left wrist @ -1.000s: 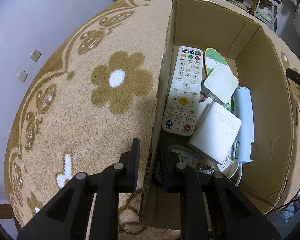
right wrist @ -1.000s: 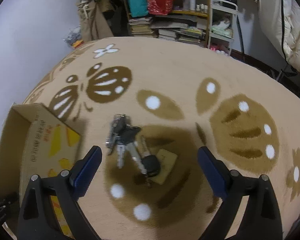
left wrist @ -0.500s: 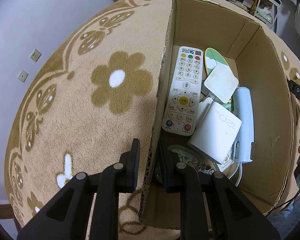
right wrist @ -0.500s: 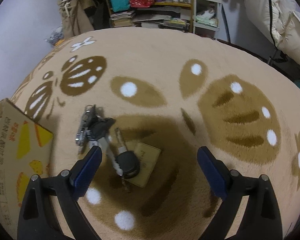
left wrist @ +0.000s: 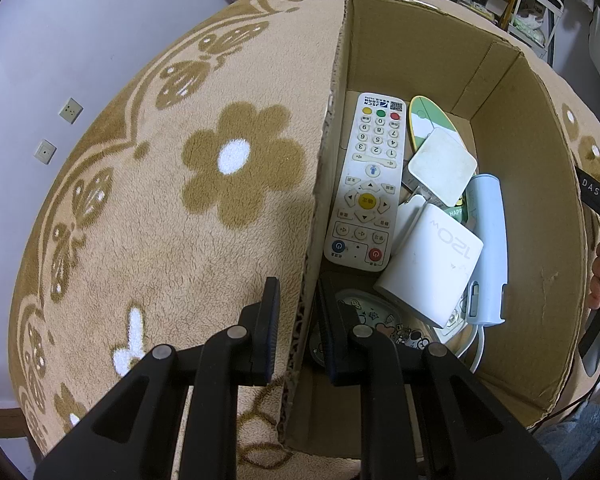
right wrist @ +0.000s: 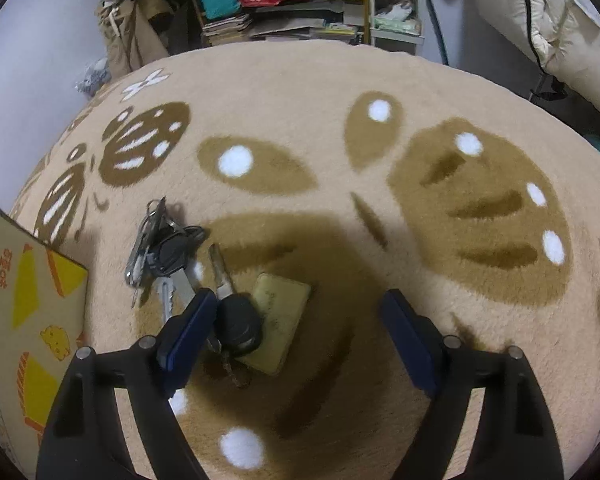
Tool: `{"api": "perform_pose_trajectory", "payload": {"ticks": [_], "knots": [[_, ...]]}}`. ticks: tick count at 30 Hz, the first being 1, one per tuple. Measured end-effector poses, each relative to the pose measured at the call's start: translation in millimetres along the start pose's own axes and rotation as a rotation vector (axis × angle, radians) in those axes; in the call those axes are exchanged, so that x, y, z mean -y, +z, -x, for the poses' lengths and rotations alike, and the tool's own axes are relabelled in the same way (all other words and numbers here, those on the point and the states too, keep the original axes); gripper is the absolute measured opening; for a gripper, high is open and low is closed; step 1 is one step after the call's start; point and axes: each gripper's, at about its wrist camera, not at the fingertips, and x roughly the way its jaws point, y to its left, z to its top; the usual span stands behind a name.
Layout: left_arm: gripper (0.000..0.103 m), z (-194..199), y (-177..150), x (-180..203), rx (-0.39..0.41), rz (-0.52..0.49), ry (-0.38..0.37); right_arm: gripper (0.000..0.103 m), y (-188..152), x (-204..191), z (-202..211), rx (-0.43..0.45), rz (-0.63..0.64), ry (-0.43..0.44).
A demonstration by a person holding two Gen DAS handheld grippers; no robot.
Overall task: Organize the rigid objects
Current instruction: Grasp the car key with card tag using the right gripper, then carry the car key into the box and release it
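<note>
Black gripper (right wrist: 296,322) arms, blue pads (right wrist: 188,326)

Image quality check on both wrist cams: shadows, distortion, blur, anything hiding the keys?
Right wrist: strong fisheye bulge in the rug, dark vignette corners; the gripper's own shadow falls over the keys and tan card, both still sharp. The closing right gripper shows no motion blur. Left wrist: same bulge, even light, remote print legible; box interior mildly shaded, no glare.
</note>
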Motion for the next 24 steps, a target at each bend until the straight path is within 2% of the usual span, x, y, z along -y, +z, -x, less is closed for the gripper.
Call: {"api": "perform_pose_trajectory", "payload": {"ticks": [4, 6, 8, 12, 14, 21, 24], "knots": [[0.019, 0.0, -0.4, 0.0, 0.0, -0.002, 0.002, 0.087, -2.2, -8.5, -0.9, -0.004, 0.028, -0.032], [0.019, -0.1, -0.5, -0.1, 0.0, -0.003, 0.002, 0.075, -2.8, -10.8, -1.3, -0.006, 0.022, -0.053], [0.019, -0.1, -0.5, 0.0, 0.001, -0.003, 0.002, 0.068, -4.0, -15.7, -2.4, -0.017, 0.04, -0.08], [0.019, -0.1, -0.5, -0.1, 0.0, -0.004, 0.004, 0.039, -4.9, -22.0, -0.7, -0.025, 0.033, -0.037], [0.019, 0.3, -0.3, 0.0, 0.0, -0.004, 0.003, 0.032, -5.4, -21.6, -0.4, -0.02, 0.024, -0.017], [0.019, 0.2, -0.4, 0.1, 0.0, -0.004, 0.003, 0.031, -0.9, -0.1, 4.3, -0.017, -0.101, 0.106], [0.019, 0.3, -0.3, 0.1, 0.0, -0.003, 0.003, 0.031, 2.1, 2.1, 11.0, 0.0, -0.11, 0.125]]}}
